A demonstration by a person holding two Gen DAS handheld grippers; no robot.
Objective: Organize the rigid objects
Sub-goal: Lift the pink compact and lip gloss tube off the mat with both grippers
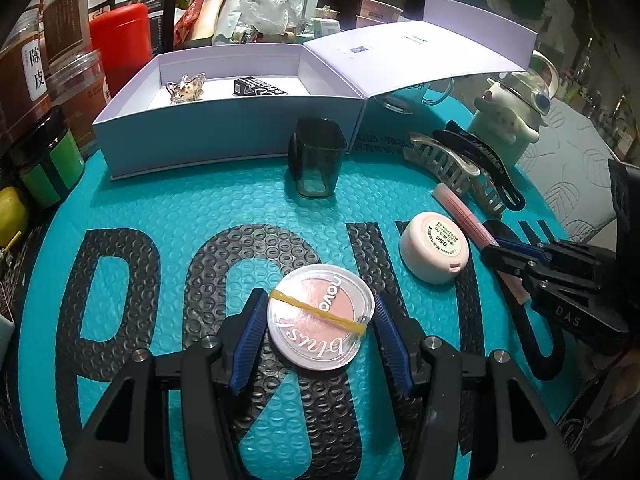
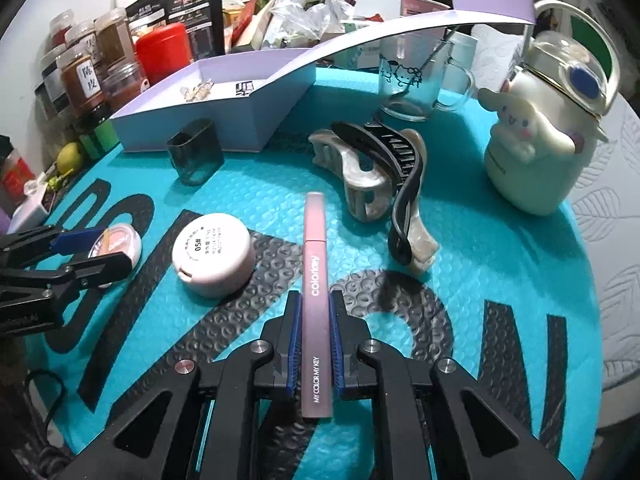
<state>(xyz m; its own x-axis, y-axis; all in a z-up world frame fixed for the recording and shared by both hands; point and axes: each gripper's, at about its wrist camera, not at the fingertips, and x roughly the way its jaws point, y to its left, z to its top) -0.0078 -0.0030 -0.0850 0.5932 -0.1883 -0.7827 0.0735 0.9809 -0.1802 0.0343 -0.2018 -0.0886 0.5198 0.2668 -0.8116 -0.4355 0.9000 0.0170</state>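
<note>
My left gripper (image 1: 320,312) is shut on a round blush compact (image 1: 320,316) with a yellow rubber band, low over the teal bubble mat (image 1: 180,208). My right gripper (image 2: 316,304) is shut on a pink Colorkey lip tube (image 2: 314,248) lying along its fingers. A pink round compact (image 1: 434,246) sits between them; it also shows in the right wrist view (image 2: 214,254). The open white box (image 1: 224,136) at the back holds a small clear hair clip (image 1: 186,88) and a black item (image 1: 260,87).
A dark square cup (image 1: 318,158) stands in front of the box. A beige claw clip (image 2: 360,184) and a black claw clip (image 2: 400,168) lie right of centre. A Cinnamoroll bottle (image 2: 536,140), a glass mug (image 2: 412,80), jars (image 2: 80,76) and a red tin (image 2: 164,56) ring the mat.
</note>
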